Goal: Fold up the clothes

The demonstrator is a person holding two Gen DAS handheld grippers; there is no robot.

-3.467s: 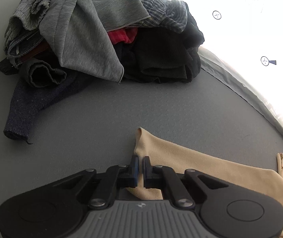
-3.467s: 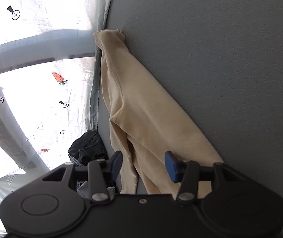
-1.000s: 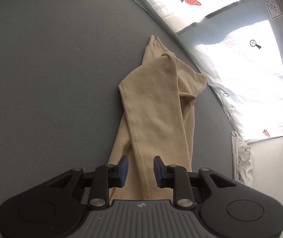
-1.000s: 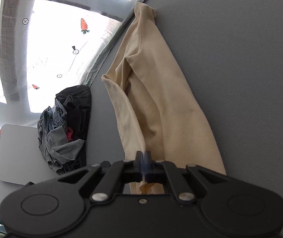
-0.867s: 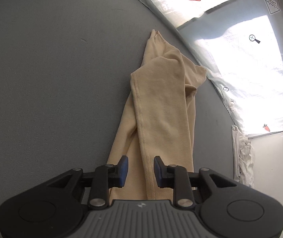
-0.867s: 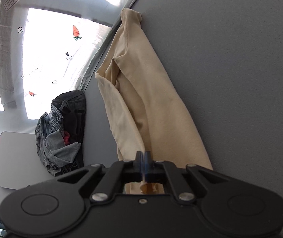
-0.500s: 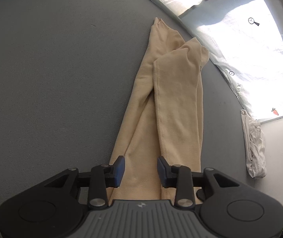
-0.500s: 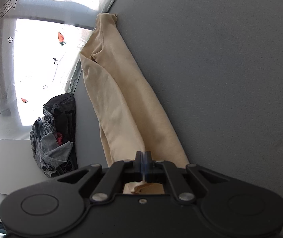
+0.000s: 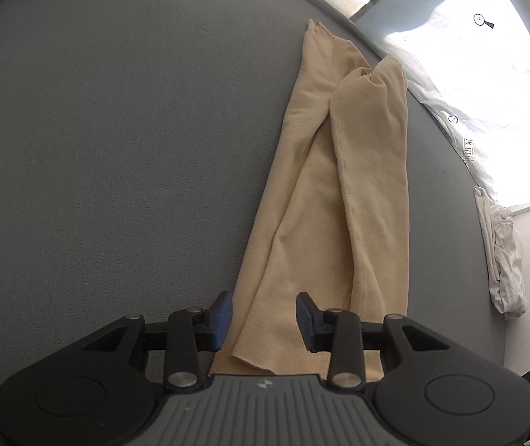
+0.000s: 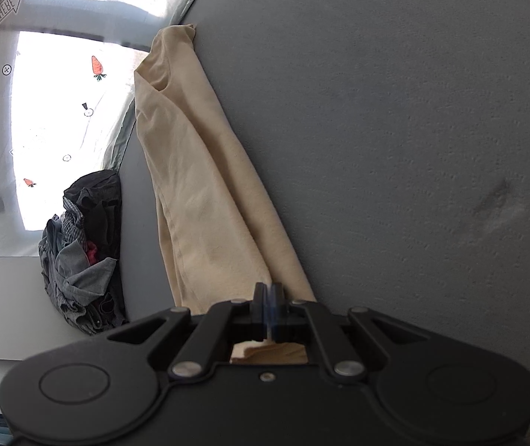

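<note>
Beige knit fabric, soft and matte with a stitched hem, makes up the garment point(image 9: 339, 193), which lies as a long, narrow strip on the grey counter point(image 9: 116, 148). Its long axis runs from the two grippers at the near end away toward the counter's far edge, where it narrows to a small bunched tip beside the curtain. In the left wrist view the cloth shows two lengthwise layers: a rounded, tube-like fold lies along the right side on top of a wider, flatter panel, with shallow creases running the same way as the strip. The near end has a raw-looking straight hem just in front of the left gripper point(image 9: 263, 316), whose blue-padded jaws stand apart with the cloth between them, not pinched. In the right wrist view the garment point(image 10: 205, 193) slants up and to the left, and its near end disappears under the right gripper point(image 10: 267, 297), whose jaws are pressed together on a fold of the beige cloth; a bit of fabric shows through the opening behind them.

The counter has a fine pebbled, felt-like surface. Along its far edge hangs a thin white curtain point(image 10: 60, 119) printed with small carrots, brightly backlit. Near that edge, well apart from the garment, sits a rumpled pile of clothes point(image 10: 82, 252) in grey, black, plaid and red, partly on a pale flat board point(image 10: 8, 308). A crumpled white cloth point(image 9: 503, 252) hangs beyond the counter's right edge.
</note>
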